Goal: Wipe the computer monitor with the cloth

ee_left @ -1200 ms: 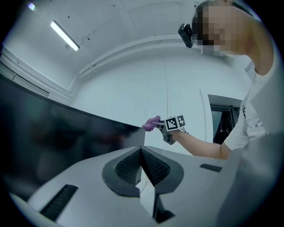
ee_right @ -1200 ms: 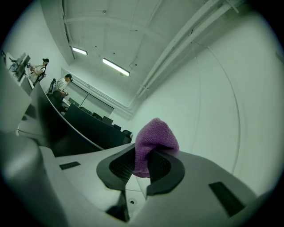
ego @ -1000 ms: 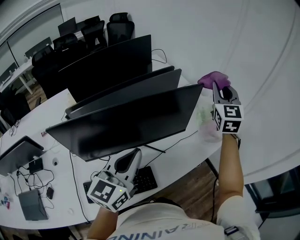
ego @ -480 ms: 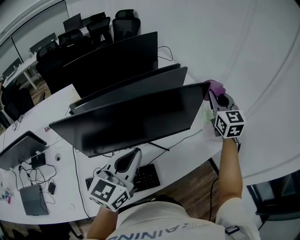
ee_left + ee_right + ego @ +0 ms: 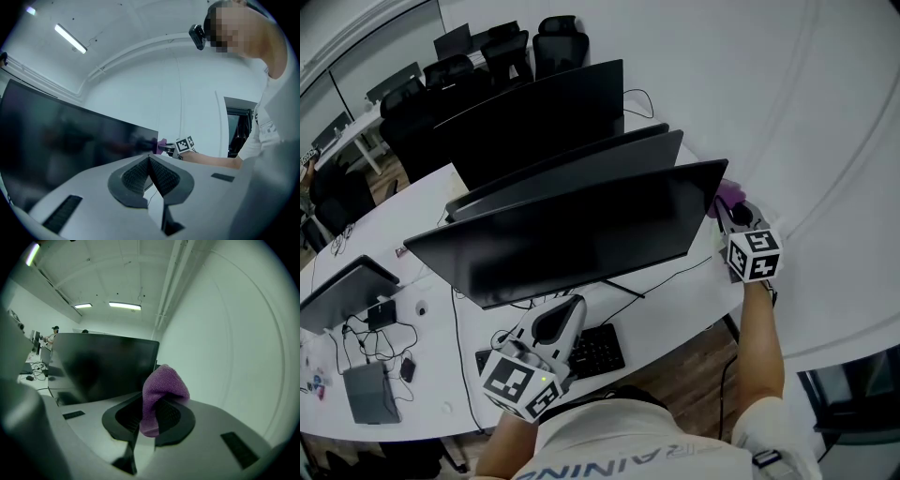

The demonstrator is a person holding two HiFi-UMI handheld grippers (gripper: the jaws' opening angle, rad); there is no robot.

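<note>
The person wears a white short-sleeved shirt (image 5: pixel 628 448) with grey lettering across the front. A small black camera (image 5: pixel 198 36) sits on the head. The left gripper (image 5: pixel 149 161) and right gripper (image 5: pixel 149 411) have pale grey, wedge-shaped bodies with dark ribbed pads (image 5: pixel 136 176) and dark slots. Each carries a white cube (image 5: pixel 753 255) with black square markers.

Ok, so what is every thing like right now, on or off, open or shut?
Monitor: screen dark, standing upright.
Cloth: bunched up, gripped.
Right tool: shut on the cloth, at the monitor's right edge.
Left tool: shut, empty, held low.
Keyboard: flat on the desk, untouched.
</note>
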